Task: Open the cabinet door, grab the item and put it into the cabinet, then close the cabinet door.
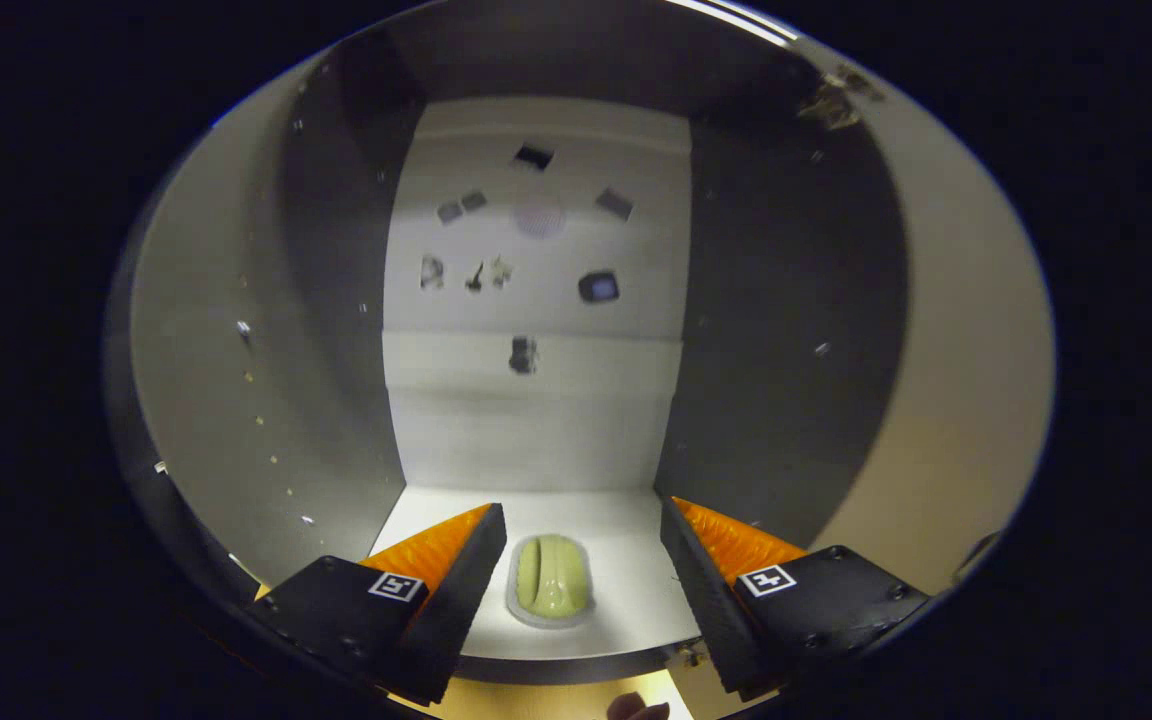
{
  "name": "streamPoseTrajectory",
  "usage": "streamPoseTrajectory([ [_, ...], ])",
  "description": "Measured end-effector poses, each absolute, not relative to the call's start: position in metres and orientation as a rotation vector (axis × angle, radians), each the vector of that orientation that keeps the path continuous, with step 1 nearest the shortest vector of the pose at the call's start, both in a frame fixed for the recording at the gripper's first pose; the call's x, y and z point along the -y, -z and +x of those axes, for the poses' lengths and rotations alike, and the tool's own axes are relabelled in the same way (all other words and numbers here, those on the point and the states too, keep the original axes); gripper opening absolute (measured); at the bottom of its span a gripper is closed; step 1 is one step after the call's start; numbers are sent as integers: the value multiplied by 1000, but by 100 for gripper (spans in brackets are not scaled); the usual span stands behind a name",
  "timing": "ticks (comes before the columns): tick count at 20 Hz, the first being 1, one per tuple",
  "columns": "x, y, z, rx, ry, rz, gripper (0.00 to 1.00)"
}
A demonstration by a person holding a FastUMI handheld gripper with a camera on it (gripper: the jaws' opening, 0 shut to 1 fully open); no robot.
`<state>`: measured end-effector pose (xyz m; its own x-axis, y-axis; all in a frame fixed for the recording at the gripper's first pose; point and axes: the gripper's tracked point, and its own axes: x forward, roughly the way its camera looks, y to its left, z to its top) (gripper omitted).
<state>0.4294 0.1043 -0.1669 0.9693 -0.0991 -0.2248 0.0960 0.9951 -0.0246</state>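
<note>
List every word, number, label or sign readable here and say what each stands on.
No readable words or numbers.
Square coded markers: one on each half of the gripper, a pattern, not text.
Small dark stickers on the cabinet's back wall: too small and blurred to read.
The green item, lying between the open fingers, bears no lettering.

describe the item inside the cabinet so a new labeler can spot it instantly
Look into the open cabinet, with its pale back wall between two dark side walls. On the white cabinet floor near the front edge, between the gripper's open jaws and touching neither, lies the item: a small pale-green oval piece in a light rim. The dark patches on the back wall sit higher and look flat.
</note>
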Motion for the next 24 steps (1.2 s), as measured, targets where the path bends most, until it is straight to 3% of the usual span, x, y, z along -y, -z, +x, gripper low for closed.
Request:
streamPoseTrajectory([
  [7, -88, 61, 320, 31, 143, 12, 98],
  [19, -39, 28, 129, 98, 182, 3, 98],
  [24, 35, 25, 51, 79, 305, -46, 98],
])
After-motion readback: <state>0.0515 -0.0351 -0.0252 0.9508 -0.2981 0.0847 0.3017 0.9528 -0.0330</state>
